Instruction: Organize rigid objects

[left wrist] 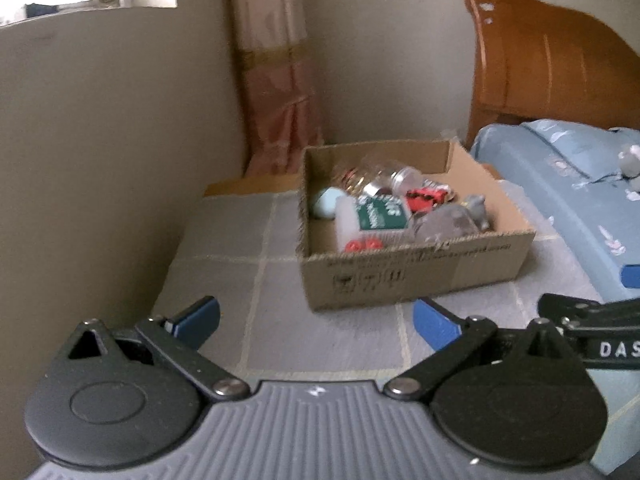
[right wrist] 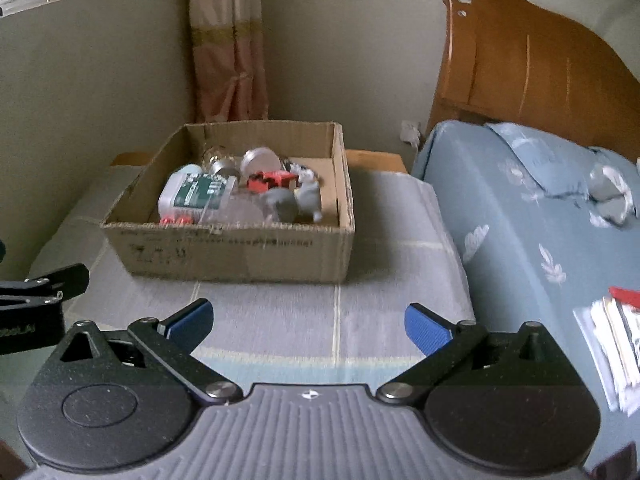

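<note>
An open cardboard box (left wrist: 416,276) (right wrist: 240,252) stands on a low table covered with a grey checked cloth (left wrist: 248,240) (right wrist: 392,216). Inside lie several objects: a white bottle with a green label (left wrist: 368,216) (right wrist: 196,192), a red toy (left wrist: 426,198) (right wrist: 270,180), a grey figurine (left wrist: 476,210) (right wrist: 308,198), a glass jar (left wrist: 380,176) and a pale blue ball (left wrist: 326,204). My left gripper (left wrist: 316,322) is open and empty, in front of the box. My right gripper (right wrist: 308,322) is open and empty, also in front of the box.
A bed with blue floral bedding (right wrist: 540,220) (left wrist: 560,184) and a wooden headboard (right wrist: 520,64) lies on the right. A grey object (right wrist: 610,196) and a white and red packet (right wrist: 616,352) rest on the bedding. A wall is on the left, a curtain (right wrist: 228,48) behind.
</note>
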Tool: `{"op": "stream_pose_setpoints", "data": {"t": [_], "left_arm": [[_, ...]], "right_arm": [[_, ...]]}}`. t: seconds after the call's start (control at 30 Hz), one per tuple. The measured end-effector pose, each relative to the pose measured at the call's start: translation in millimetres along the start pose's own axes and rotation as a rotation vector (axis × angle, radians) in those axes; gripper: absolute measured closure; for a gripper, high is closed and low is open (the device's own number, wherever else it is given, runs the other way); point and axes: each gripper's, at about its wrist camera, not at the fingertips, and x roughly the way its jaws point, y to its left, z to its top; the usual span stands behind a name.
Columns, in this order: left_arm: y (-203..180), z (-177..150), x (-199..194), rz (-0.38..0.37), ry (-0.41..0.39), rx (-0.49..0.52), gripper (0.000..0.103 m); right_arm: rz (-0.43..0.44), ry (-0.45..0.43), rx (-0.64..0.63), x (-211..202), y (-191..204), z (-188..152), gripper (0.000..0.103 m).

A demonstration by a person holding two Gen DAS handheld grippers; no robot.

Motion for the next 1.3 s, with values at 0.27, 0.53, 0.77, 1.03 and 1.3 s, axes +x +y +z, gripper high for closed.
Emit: {"op": "stream_pose_setpoints", "data": {"t": [0.27,0.53,0.77,1.03,1.3], "left_arm": [[-4.2,-1.6,-20.4,0.026,0.021,0.019,0.001],[-5.9,4.4,-30.3,0.046,0.008,0.019,0.001],[-8.5,5.0,-26.7,0.052,0.011,0.017,0.001],[-9.4,5.5,-25.2,0.055,0.017,0.012,0.001],[-8.9,7.1,-24.2,0.062,0.016,0.005,0.001]], "right_arm": [[-0.016,-0.027,0.015,-21.2,2.7,-0.4,0.0],[-0.005,-0.034,0.027,-22.8,1.6,2.9,0.0],[0.004,-0.023,0.028,-19.0,1.7,2.5,0.0],[0.002,-0.023,0.025,-17.1,1.1,2.5,0.0],[0.001,-0.024,0.023,-17.3,-0.8,3.2,0.0]]}}
